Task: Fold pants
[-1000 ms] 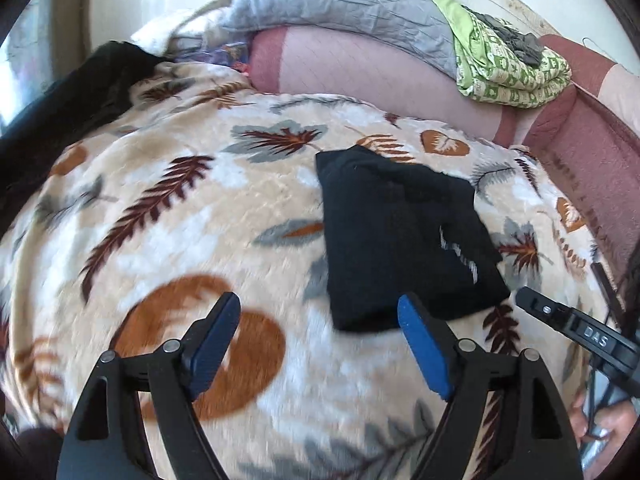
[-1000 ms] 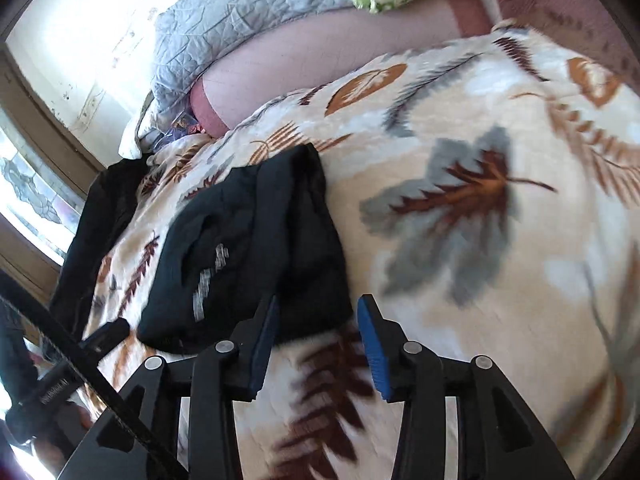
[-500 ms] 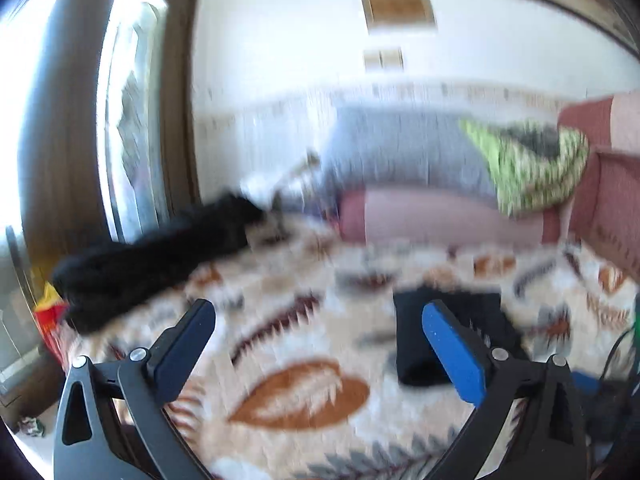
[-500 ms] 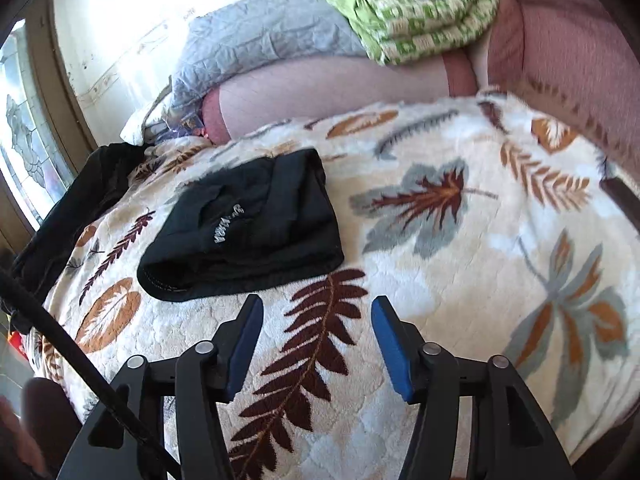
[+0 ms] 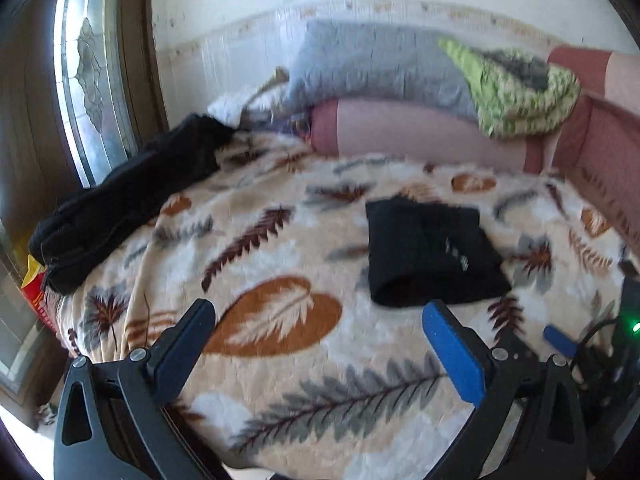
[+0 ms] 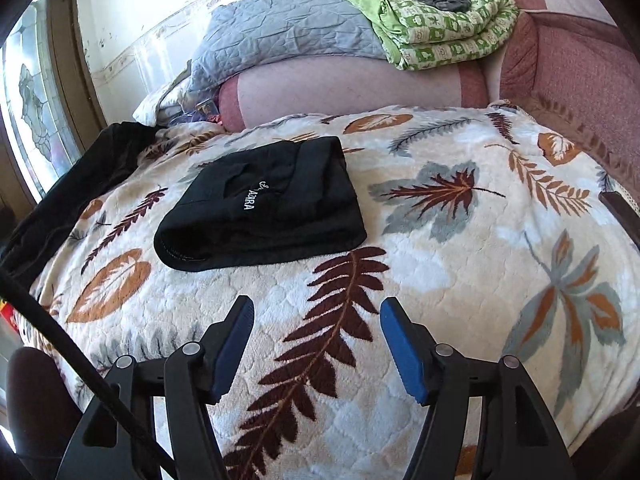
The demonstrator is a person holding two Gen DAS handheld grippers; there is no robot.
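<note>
lying beyond gripper (image 6: 316, 344) (clear): pants (image 6: 264, 204)

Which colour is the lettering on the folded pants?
White, on the black folded pants. The right wrist view shows the lettering best.

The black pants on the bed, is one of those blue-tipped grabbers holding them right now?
No. The folded black pants lie alone on the leaf-print blanket, and the right gripper hangs open, clear of them.
</note>
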